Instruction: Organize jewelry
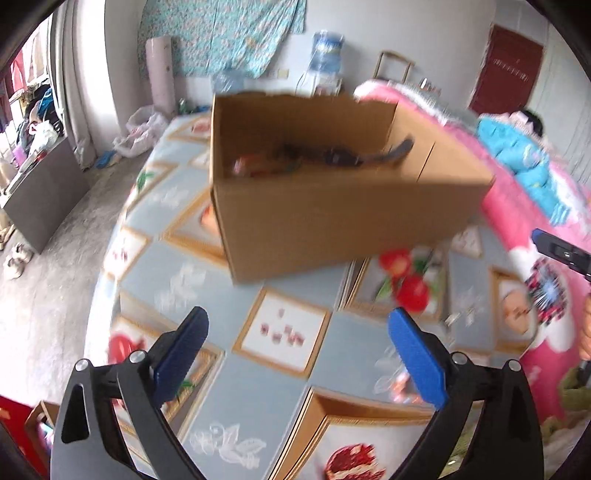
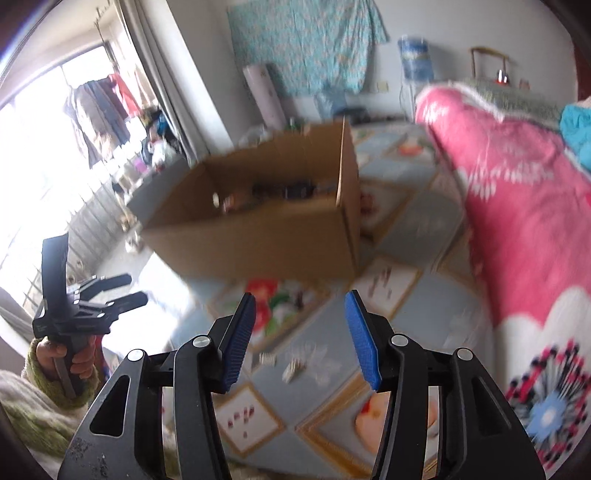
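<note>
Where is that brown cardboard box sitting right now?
The cardboard box sits open on the fruit-patterned bedspread, ahead of both grippers in both wrist views. The pink blanket lies to its right.

Home bedroom – lived-in. Bed with fruit-print sheet (image 1: 229, 373) and pink fleece blanket (image 2: 517, 206) piled along one side. Floral cloth (image 1: 221, 33) hung on the wall, water dispenser bottle (image 1: 327, 50) beside it, dark red door (image 1: 506, 70) at the far right. Clothes hanging by the bright window (image 2: 99, 103), shoes (image 1: 16, 258) on a bare concrete floor – all blurred. Open cardboard box (image 1: 332, 206) sits on the bed.
</note>
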Demonstrator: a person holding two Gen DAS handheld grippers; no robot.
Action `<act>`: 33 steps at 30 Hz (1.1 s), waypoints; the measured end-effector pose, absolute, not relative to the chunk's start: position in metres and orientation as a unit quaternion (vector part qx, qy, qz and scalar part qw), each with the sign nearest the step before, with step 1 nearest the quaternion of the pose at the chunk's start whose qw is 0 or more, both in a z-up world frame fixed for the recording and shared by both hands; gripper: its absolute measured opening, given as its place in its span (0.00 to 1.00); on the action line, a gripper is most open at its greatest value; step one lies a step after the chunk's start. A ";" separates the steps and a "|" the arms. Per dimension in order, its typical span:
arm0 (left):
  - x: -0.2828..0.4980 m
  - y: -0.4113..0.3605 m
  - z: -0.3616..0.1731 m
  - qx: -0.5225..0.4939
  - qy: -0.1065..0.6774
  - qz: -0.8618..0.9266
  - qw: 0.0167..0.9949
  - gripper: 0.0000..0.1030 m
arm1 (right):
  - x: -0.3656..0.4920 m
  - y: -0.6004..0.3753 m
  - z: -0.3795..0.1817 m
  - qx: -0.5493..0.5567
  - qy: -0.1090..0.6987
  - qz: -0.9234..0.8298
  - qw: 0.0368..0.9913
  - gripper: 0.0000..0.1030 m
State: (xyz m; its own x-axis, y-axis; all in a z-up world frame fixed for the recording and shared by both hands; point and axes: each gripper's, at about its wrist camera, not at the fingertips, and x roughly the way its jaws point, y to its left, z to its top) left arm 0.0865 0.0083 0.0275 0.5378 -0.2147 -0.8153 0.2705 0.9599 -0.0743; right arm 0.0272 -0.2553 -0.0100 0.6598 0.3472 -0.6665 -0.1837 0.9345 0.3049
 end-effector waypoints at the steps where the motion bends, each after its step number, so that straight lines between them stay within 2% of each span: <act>1: 0.084 0.007 0.019 0.033 0.469 -0.135 0.873 0.93 | 0.027 -0.248 -0.025 0.101 0.410 0.147 0.895 0.47; 3: 0.081 0.006 -0.001 0.039 0.487 -0.125 0.863 0.93 | 0.027 -0.239 -0.044 0.097 0.440 0.144 0.881 0.45; 9: 0.077 0.008 -0.028 0.036 0.502 -0.116 0.856 0.93 | 0.032 -0.223 -0.074 0.117 0.486 0.133 0.856 0.25; 18: 0.079 -0.002 -0.022 0.049 0.469 -0.133 0.872 0.93 | 0.032 -0.192 -0.083 0.034 0.492 0.089 0.865 0.16; 25: 0.077 -0.017 -0.005 0.049 0.435 -0.163 0.884 0.93 | 0.026 -0.185 -0.085 -0.002 0.489 0.077 0.869 0.00; 33: 0.068 -0.061 0.017 0.079 0.387 -0.240 0.887 0.91 | 0.021 -0.209 -0.087 0.039 0.488 0.086 0.868 0.00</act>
State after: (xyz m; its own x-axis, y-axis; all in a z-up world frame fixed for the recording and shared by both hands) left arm 0.0676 -0.0609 0.0171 0.5848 -0.3650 -0.7244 0.4868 0.8723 -0.0465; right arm 0.0209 -0.2086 -0.0874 0.5095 0.1868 -0.8400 -0.1107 0.9823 0.1513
